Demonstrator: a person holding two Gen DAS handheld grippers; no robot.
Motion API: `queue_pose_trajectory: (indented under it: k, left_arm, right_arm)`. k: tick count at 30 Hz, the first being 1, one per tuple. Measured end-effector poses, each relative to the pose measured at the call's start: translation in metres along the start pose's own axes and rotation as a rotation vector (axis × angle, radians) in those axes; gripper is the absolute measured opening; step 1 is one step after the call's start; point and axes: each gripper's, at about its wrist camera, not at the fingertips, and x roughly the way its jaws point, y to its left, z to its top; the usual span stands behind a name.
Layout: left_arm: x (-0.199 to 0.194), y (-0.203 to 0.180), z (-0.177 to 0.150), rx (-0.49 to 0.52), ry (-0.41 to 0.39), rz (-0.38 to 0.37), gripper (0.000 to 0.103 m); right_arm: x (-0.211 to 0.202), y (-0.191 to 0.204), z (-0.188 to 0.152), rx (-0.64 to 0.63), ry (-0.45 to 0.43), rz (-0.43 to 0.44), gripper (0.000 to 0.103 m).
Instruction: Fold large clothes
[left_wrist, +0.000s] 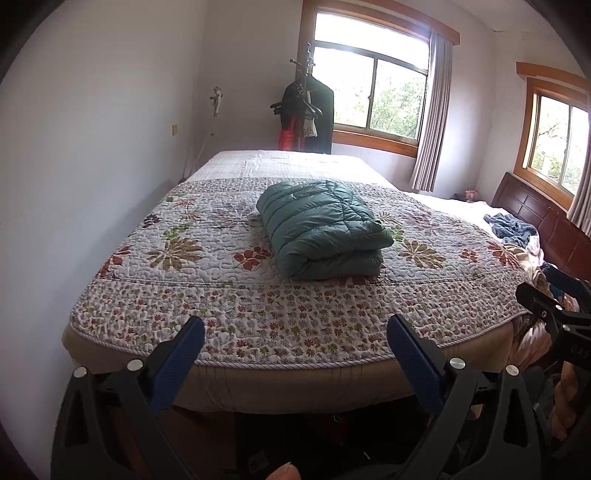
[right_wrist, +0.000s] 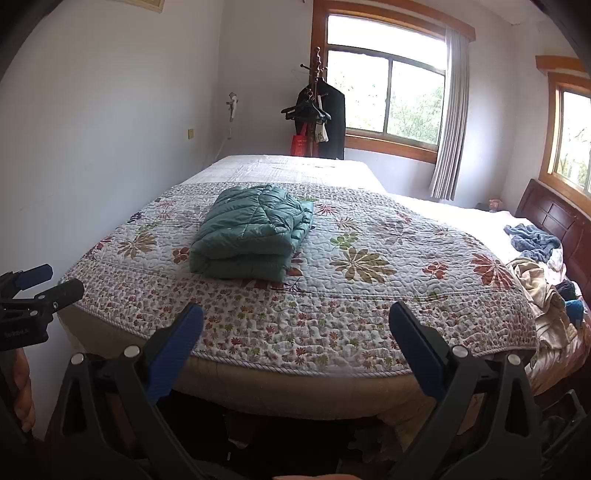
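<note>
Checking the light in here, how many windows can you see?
2. One wood-framed window is on the far wall behind the coat stand; the second wood-framed window is on the right wall above the dark headboard, cut off by the frame edge.

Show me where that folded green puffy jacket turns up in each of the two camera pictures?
Left wrist view: the folded green jacket lies on the flowered quilt, just right of the picture's middle.
Right wrist view: the same jacket lies left of the middle, on the quilt.
Shared landmark: the coat rack by the window, behind the bed in both.
</note>
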Motion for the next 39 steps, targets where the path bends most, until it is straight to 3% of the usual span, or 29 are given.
queue_pose_trajectory:
  k: [39]
  left_arm:
    - [-0.0049, -0.0031, 0.0012, 0.009, -0.014, 0.004, 0.099]
  right_arm:
    - [-0.0037, -0.0041, 0.0057, 0.005, -0.016, -0.003, 0.100]
